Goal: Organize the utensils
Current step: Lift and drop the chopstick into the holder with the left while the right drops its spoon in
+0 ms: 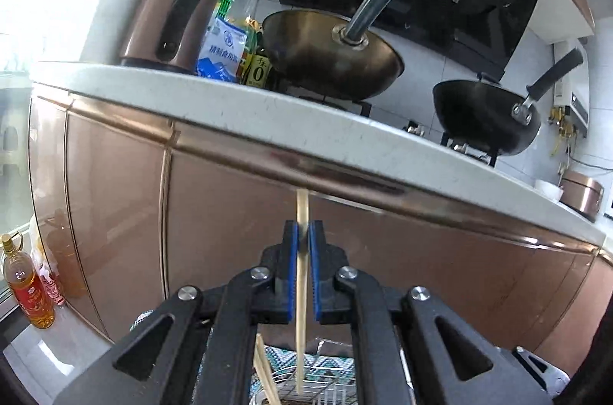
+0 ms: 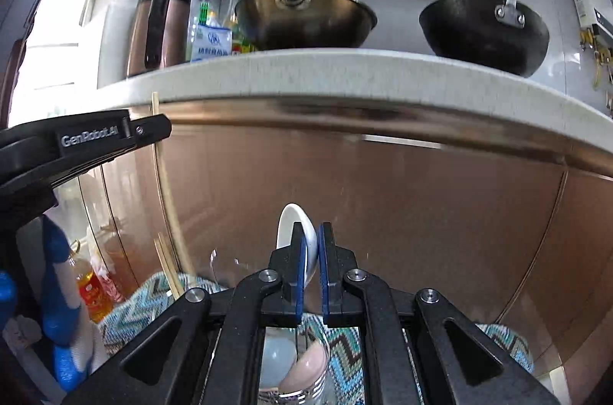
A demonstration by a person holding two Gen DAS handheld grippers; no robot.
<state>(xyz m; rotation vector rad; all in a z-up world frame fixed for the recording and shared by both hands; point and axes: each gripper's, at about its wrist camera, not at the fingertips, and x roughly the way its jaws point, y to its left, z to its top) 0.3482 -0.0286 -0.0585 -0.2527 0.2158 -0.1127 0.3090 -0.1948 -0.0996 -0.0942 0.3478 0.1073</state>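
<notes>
My left gripper (image 1: 305, 232) is shut on a pale wooden chopstick (image 1: 301, 305) that stands upright, its lower end over a wire rack (image 1: 325, 382) below. More chopsticks (image 1: 264, 370) lean in the rack at the left. My right gripper (image 2: 311, 240) is shut on a white ceramic spoon (image 2: 293, 225), held upright above a clear glass (image 2: 295, 370) with a blue and a pink spoon inside. The left gripper (image 2: 147, 131) and its chopstick (image 2: 168, 190) also show at the left of the right wrist view.
A copper-coloured cabinet front (image 1: 230, 213) fills the view ahead under a white counter edge (image 1: 268, 113). Two woks (image 1: 329, 60) (image 1: 486, 113), a kettle (image 1: 172, 10) and bottles stand on the counter. An oil bottle (image 1: 27, 286) stands low left. A zigzag cloth (image 2: 345, 340) lies underneath.
</notes>
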